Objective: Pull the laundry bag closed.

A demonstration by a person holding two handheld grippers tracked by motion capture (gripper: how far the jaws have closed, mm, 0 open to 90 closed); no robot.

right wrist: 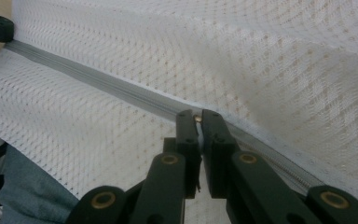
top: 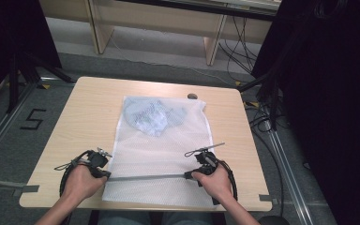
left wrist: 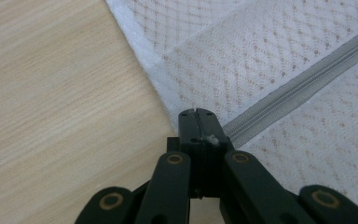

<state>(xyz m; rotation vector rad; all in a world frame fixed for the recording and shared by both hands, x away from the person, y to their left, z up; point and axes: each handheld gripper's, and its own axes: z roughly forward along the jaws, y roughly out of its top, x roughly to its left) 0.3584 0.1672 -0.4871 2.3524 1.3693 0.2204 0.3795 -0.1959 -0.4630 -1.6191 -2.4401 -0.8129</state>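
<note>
White mesh laundry bag (top: 161, 154) flat on the wooden bench (top: 86, 117), spread from mid-bench to the near edge, slightly overhanging it. Bluish-grey garment (top: 152, 117) bunched inside, at the far end. Grey zipper (top: 145, 177) running left to right across the near part of the bag. Left gripper (top: 107, 174) at the zipper's left end, close to the bag's left edge; fingers (left wrist: 189, 122) pressed together, pinching the fabric right at the zipper's end. Right gripper (top: 187, 176) at the zipper's right part, with fingers (right wrist: 213, 122) pinched on a small metal piece on the zipper line, likely the slider. Small dark round object (top: 192, 96) near the far edge of the bench, just beyond the bag's far right corner.
</note>
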